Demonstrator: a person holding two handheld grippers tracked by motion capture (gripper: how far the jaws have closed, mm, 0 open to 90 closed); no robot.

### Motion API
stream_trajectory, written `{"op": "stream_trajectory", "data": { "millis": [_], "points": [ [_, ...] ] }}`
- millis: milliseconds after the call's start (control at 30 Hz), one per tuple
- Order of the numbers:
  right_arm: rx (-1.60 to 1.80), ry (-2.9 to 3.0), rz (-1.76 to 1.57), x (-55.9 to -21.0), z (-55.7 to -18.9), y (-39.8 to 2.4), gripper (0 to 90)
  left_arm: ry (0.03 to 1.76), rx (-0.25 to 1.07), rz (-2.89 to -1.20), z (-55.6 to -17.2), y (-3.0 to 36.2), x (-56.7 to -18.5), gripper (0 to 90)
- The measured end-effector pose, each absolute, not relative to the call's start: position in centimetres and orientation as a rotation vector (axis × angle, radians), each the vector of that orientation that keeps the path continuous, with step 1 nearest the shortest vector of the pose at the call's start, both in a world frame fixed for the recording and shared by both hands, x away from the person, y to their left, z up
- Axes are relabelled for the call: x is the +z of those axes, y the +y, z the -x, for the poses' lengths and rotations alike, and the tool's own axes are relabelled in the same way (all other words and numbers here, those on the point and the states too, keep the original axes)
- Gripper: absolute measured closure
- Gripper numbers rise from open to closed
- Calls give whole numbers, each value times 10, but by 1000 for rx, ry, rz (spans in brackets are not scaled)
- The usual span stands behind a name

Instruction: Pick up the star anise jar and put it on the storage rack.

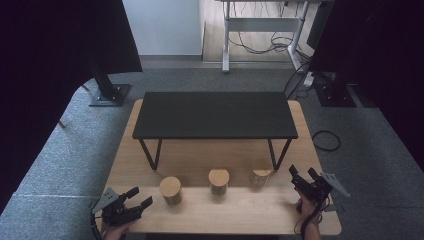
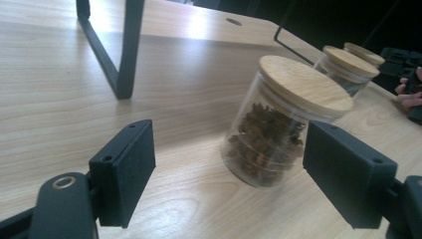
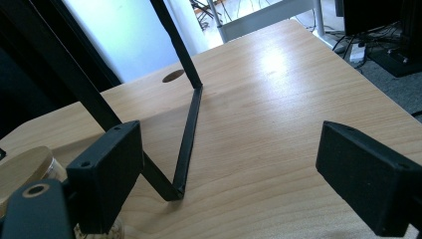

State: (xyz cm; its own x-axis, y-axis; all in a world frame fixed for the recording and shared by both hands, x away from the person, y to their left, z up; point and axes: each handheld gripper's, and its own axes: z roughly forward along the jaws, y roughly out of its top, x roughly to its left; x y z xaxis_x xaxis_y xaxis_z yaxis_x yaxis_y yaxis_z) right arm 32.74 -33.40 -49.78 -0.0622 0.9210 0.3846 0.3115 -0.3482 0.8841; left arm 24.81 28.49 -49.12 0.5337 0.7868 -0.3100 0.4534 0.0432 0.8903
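On the near left, we aim our left gripper (image 1: 136,197), jaws apart, at the left jar (image 1: 170,190) to take it; our right gripper (image 1: 301,174) waits, jaws apart, empty.

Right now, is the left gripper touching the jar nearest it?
Apart. In the left gripper view, the left gripper stands open, with bare wood showing between its pads and the jar beyond them.
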Motion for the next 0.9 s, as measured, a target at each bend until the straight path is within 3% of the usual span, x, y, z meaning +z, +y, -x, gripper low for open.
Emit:
{"op": "stream_trajectory", "data": {
  "millis": [900],
  "points": [
    [1412,1328,-1682,-498,-329,-333,119,1028,393,-1753,-238,252,-490,157]
  ]
}}
